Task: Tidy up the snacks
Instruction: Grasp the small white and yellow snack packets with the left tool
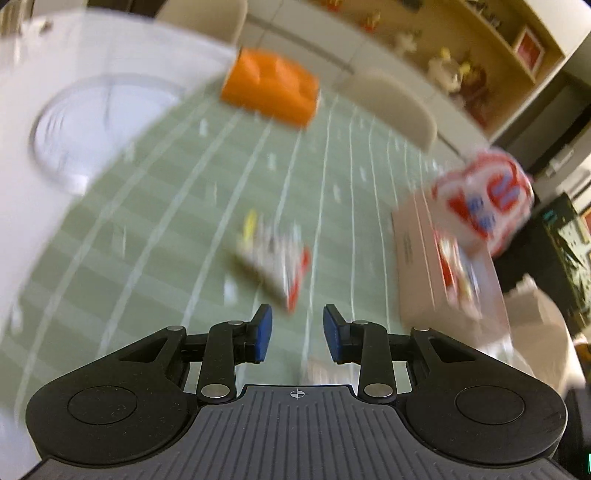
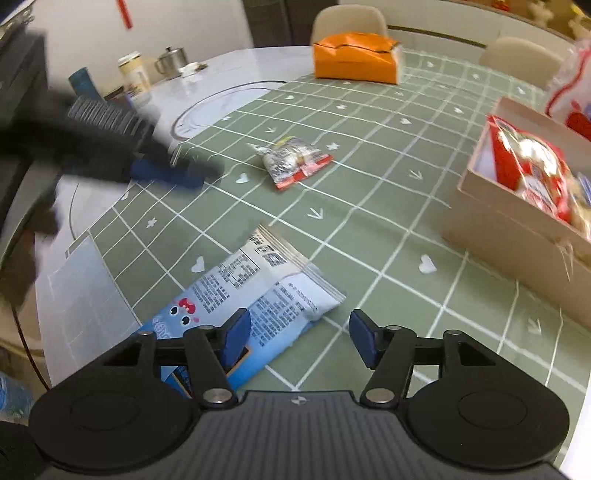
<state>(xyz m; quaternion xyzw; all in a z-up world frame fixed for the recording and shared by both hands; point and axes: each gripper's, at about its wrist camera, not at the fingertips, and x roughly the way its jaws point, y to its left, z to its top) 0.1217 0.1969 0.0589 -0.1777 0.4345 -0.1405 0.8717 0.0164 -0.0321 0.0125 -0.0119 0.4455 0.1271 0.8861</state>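
Note:
A small clear snack packet with a red end (image 1: 275,258) (image 2: 293,160) lies on the green checked tablecloth. My left gripper (image 1: 297,334) is open and empty, just short of that packet; the view is blurred. It shows as a dark blur (image 2: 166,171) in the right wrist view. My right gripper (image 2: 299,341) is open and empty, its left pad over a pale blue snack bag (image 2: 251,295) lying flat. A tan cardboard box (image 2: 513,218) (image 1: 417,266) at the right holds red and white snack bags (image 2: 532,166) (image 1: 487,199).
An orange pouch (image 2: 354,57) (image 1: 269,86) lies at the far side of the table. A glass turntable (image 2: 218,107) (image 1: 96,122) sits on the white table top. Jars and a metal pot (image 2: 171,61) stand at the far left. Beige chairs (image 2: 349,16) stand behind the table.

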